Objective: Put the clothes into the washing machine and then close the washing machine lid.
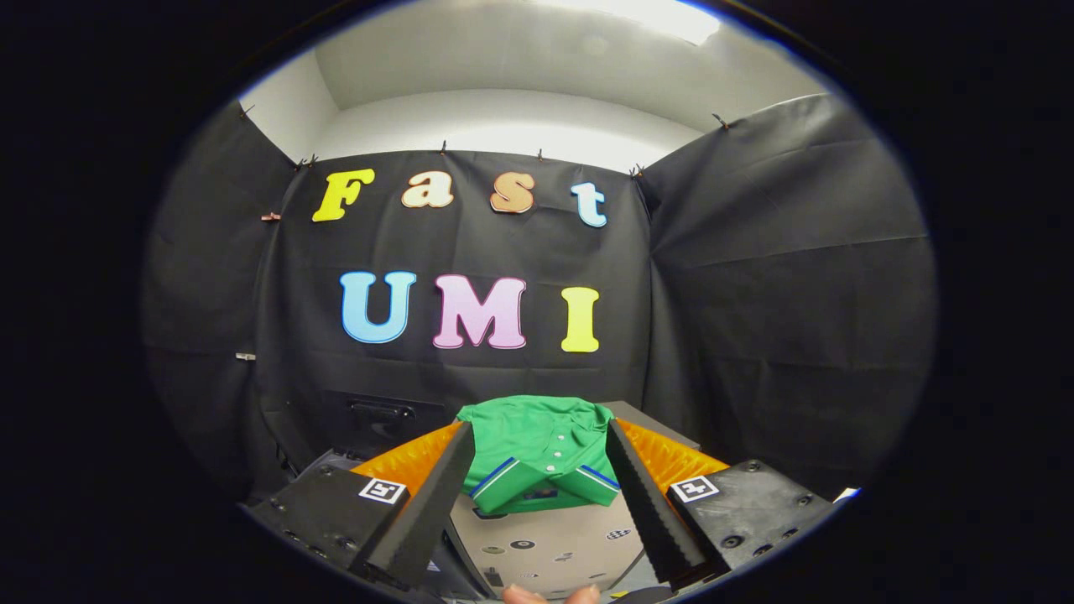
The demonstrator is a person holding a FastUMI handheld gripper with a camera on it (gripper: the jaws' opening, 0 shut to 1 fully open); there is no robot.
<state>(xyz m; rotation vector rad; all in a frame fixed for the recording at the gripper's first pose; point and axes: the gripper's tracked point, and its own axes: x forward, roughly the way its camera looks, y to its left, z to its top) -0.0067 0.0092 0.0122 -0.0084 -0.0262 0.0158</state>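
Booth walled in black cloth (pixel 755 277), white wall and ceiling above, one bright light overhead. Work surface is a pale tabletop (pixel 554 545) with a few small stickers/markers on it. Gripper (pixel 537 445) fingers stand wide apart, nothing clamped, pointing across the tabletop toward the back wall. Folded green shirt (pixel 537 445) lies flat on the tabletop toward its far edge, sitting between the fingertips but touching neither as far as I can see; button placket and blue-and-white trimmed sleeve cuffs face up. Dark case-like object with a handle (pixel 382 413) sits past the tabletop's far-left corner, against the cloth; can't tell what it is. A grey slab edge (pixel 650 419) shows just behind the shirt on the right; can't identify that either. Bit of the person's fingertips (pixel 550 595) shows at the near edge under the gripper. Progress, my read: basically at the start. Shirt not grasped, not lifted. Can't pick out a washing machine or lid for certain from here. Left to do: close on the shirt, carry it to the drum, drop it in, shut the lid. Limp fabric, so expect the fold to come undone on lift.
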